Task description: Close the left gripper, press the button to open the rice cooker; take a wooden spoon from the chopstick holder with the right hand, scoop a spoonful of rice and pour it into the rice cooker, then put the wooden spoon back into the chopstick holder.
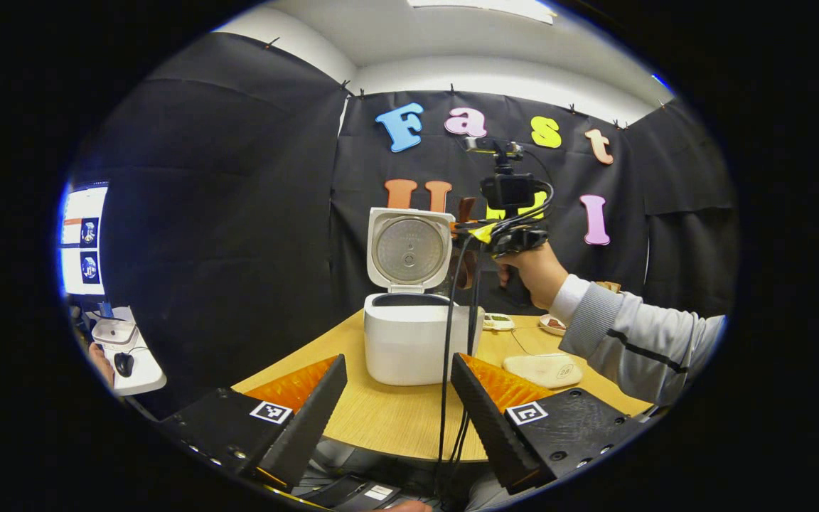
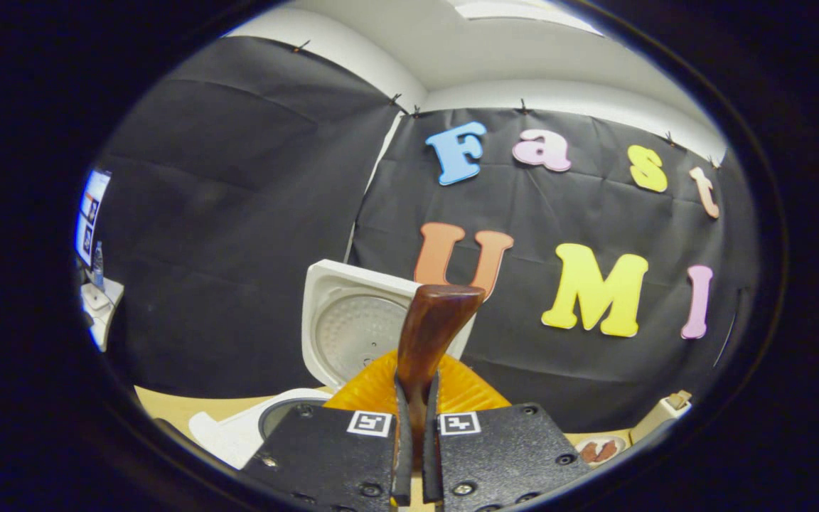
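Note:
The white rice cooker stands on the wooden table with its lid swung up and the pot open. My left gripper is open, its fingers spread wide just in front of the cooker, holding nothing. A hand holds my right gripper in the air, above and to the right of the cooker. In the right gripper view, the right gripper is shut on a dark brown wooden spoon that sticks up from between the fingers. The raised lid and the pot's rim lie ahead, lower left.
Black cables hang from the right gripper across the cooker's right side. A flat white object and two small dishes lie on the table to the right. A monitor and a small white stand sit far left.

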Available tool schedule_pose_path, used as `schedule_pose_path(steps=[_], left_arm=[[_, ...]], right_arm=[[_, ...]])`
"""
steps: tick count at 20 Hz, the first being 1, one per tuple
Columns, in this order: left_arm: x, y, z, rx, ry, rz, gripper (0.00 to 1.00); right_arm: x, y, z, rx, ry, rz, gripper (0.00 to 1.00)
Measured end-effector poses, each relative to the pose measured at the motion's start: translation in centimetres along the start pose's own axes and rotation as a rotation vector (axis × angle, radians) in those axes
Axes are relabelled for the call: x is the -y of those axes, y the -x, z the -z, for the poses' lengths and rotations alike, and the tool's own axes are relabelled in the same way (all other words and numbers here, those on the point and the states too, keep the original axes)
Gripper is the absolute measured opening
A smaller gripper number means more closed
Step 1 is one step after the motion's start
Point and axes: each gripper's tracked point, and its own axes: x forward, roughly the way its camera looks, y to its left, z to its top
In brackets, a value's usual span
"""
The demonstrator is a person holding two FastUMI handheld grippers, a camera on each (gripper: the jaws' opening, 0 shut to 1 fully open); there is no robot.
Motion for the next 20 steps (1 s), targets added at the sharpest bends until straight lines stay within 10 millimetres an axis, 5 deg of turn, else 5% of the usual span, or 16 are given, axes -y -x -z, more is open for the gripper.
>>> schedule_pose_path(steps=[11, 20], left_arm=[[6.9, -4.4, -4.7, 0.054, 0.004, 0.034, 0.94], [13.7, -8.8, -7.9, 0.119, 0.001, 0.113, 0.94]], right_arm=[[16.3, 13.8, -2.6, 0.022, -0.202, 0.1, 0.11], [31.0, 24.8, 1.9, -0.005, -0.224, 0.312, 0.12]])
